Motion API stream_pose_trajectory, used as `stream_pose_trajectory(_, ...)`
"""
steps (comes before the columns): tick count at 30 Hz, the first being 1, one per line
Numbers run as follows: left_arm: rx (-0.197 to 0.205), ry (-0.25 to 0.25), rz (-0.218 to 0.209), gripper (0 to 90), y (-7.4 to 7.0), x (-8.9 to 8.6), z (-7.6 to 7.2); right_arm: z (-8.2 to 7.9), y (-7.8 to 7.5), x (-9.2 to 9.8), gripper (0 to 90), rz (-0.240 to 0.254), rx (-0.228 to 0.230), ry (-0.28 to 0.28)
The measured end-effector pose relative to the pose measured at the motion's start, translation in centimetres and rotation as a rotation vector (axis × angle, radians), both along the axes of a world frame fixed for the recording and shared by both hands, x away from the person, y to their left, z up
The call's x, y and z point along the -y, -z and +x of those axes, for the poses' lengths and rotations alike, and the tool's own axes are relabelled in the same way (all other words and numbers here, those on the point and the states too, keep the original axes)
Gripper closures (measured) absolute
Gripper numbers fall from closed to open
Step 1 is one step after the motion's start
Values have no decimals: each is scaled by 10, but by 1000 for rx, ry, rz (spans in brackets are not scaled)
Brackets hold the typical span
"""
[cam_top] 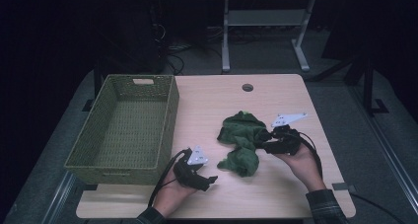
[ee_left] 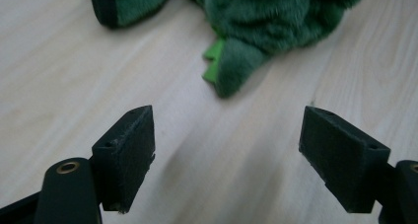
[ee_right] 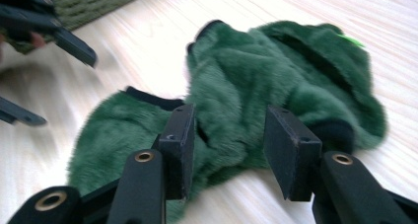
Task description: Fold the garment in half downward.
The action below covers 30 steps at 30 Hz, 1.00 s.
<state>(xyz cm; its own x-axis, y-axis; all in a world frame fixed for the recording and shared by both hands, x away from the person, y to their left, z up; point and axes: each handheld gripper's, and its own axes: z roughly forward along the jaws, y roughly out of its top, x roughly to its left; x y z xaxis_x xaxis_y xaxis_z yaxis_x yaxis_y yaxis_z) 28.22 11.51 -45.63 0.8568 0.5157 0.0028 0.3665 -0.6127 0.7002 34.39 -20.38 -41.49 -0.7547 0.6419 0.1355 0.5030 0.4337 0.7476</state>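
The right gripper (cam_top: pixel 268 141) is held low at the green plush garment (cam_top: pixel 241 140), which lies mid-table; its jaws are parted around a fold without pinching it. The left gripper (ee_left: pixel 226 155) is rested near the table's (cam_top: pixel 276 194) front edge, jaws wide and empty. Bare wood is left between it and the garment. A bright green trim (ee_left: pixel 213 66) is revealed in the left gripper view. The woven basket (cam_top: pixel 167 115) is seen at the left.

On the wooden table (cam_top: pixel 291 189), a crumpled green plush garment (cam_top: pixel 241 137) lies right of the woven green basket (cam_top: pixel 170 118), well apart from it. The right gripper (cam_top: pixel 263 141) touches the garment's right edge. The left gripper (cam_top: pixel 209 180) rests near the basket's front right corner, short of the garment
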Motion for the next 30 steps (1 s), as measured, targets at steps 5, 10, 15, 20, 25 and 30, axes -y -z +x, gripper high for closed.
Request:
stream_pose_trajectory(5, -16, -13, -29, 223, -11, 6, 16, 6, -5, 6, 540, 6, 8, 15)
stream_pose_trajectory(10, -25, 0, -45, 276, -25, 14, 37, 17, -8, 11, 539, 6, 10, 36)
stream_pose_trajectory(15, 15, 2, -71, 334, -38, 24, 53, 29, -10, 13, 548, 4, 8, 47)
stream_pose_trajectory(20, 46, 9, -63, 392, -46, 34, 73, 39, -13, 16, 556, 12, 41, 70)
stream_pose_trajectory(25, 64, -7, -87, 439, -52, 43, 96, 51, -15, 20, 564, -10, 30, 92)
stream_pose_trajectory(30, 61, -27, -90, 472, -53, 54, 122, 64, -14, 18, 583, -37, 25, 112)
